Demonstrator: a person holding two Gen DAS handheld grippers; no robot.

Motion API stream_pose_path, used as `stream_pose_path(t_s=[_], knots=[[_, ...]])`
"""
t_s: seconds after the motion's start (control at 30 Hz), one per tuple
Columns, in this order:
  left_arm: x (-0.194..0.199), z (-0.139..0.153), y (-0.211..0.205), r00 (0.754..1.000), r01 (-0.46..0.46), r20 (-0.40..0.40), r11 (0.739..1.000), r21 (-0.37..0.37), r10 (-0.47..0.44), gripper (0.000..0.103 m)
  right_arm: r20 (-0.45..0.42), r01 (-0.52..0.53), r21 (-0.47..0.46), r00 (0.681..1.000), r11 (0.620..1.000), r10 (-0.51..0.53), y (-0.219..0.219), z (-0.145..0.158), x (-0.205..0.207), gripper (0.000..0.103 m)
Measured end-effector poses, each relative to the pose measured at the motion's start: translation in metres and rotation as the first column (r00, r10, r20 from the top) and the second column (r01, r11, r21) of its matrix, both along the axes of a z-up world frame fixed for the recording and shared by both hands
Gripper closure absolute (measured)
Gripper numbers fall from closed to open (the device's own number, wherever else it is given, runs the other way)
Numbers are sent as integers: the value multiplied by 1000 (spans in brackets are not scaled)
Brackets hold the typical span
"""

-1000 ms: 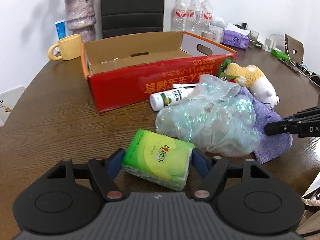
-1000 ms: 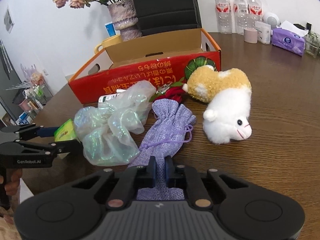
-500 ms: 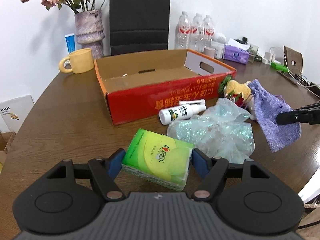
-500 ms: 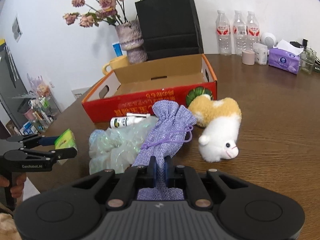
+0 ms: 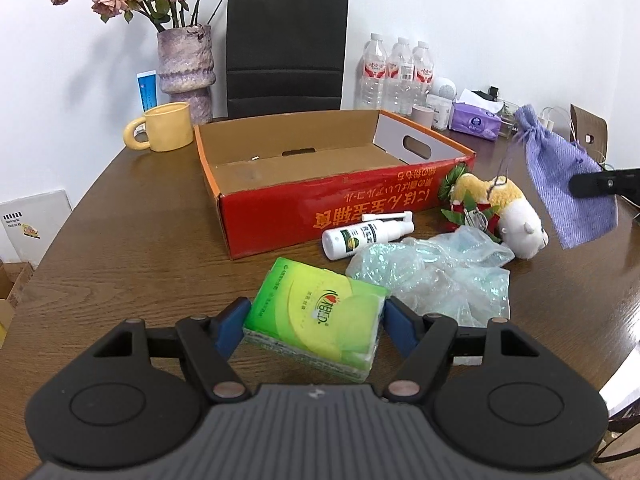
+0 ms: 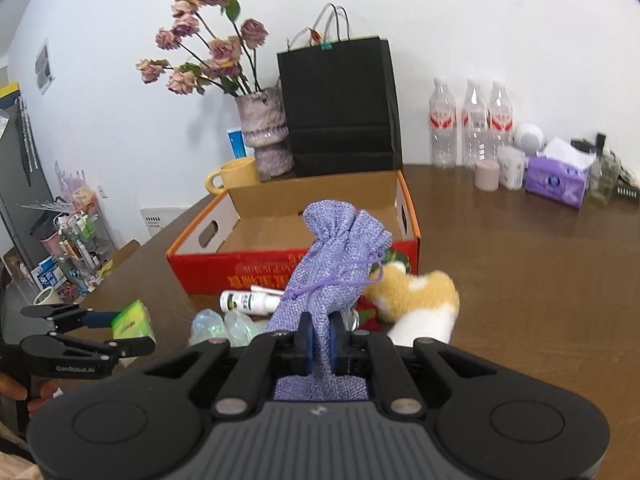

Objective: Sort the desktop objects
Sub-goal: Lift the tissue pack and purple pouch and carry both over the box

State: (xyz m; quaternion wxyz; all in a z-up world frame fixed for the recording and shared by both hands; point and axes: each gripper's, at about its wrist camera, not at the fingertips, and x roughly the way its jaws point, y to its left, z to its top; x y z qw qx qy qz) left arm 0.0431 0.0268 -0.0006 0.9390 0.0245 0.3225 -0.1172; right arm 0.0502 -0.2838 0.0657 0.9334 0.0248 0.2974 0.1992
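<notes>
Above brown table (image 5: 132,240), tissue pack (image 5: 316,312) between left tongs (image 5: 316,320)

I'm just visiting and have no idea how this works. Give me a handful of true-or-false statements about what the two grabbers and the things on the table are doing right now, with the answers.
1. The left gripper is clamped on a green tissue pack. True.
2. The right gripper holds the plush toy. False: it pinches the purple drawstring pouch; the plush toy lies on the table.
3. The red cardboard box already has the spray bottle inside. False: the spray bottle lies on the table in front of the box, and the part of the box floor in view is bare.
4. A yellow mug stands beside the box, near the vase. True.
5. The crumpled plastic bag is on the table. True.
</notes>
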Motion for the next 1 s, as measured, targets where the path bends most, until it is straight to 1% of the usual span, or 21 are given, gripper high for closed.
stream_pose_path(t_s=[0.27, 0.6, 0.73, 0.87, 1.0], knots=[[10, 18, 3, 999, -8, 46, 1000, -18, 9, 30, 10, -65, -14, 998, 998, 65, 16, 9, 12, 96], [43, 46, 5, 991, -18, 134, 1000, -7, 19, 30, 33, -118, 20, 993, 993, 117, 42, 19, 42, 96], [66, 57, 7, 987, -32, 159, 999, -16, 34, 30, 45, -131, 34, 991, 991, 129, 55, 22, 63, 96], [94, 64, 7, 985, -42, 167, 999, -15, 44, 30, 39, -131, 47, 991, 990, 130, 70, 25, 96, 96], [126, 62, 8, 988, -57, 145, 998, -11, 58, 30, 16, -142, 24, 990, 990, 142, 90, 23, 132, 96]])
